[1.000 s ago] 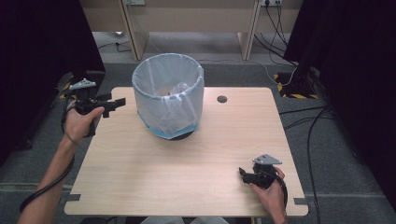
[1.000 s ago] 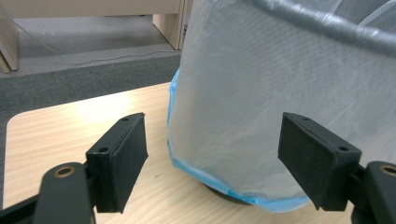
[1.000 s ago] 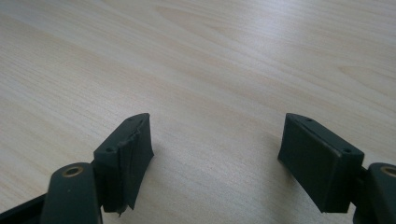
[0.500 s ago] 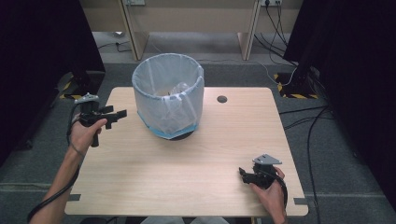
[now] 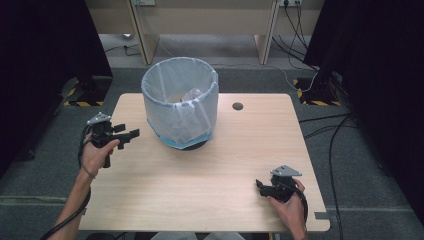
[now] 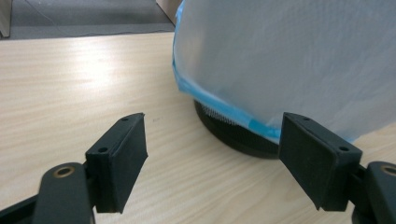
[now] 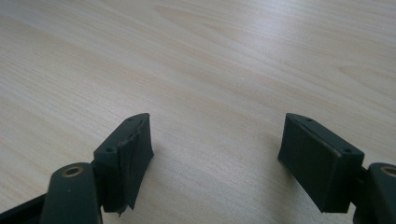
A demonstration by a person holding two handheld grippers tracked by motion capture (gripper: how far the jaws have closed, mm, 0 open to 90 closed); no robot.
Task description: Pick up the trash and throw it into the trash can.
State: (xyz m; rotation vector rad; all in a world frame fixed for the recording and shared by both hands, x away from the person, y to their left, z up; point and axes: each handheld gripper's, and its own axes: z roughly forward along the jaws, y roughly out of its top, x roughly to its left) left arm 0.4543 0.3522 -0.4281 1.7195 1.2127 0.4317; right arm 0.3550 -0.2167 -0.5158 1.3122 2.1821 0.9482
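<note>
High view is showing the round bin lined with a pale translucent bag (image 5: 181, 107) sitting mid-table, while the left gripper (image 5: 131, 135), jaws spread and empty, is pointing at it; the right gripper (image 5: 260, 186) is resting released. Clipping the thin liner could tear it.

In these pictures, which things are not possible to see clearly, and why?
- Contents of the bin: in the high view something pale lies inside, but the translucent liner blurs it.
- Bin's upper part: cut off by the top edge in the left gripper view.
- Small dark round spot on the table: too small to identify, high view.
</note>
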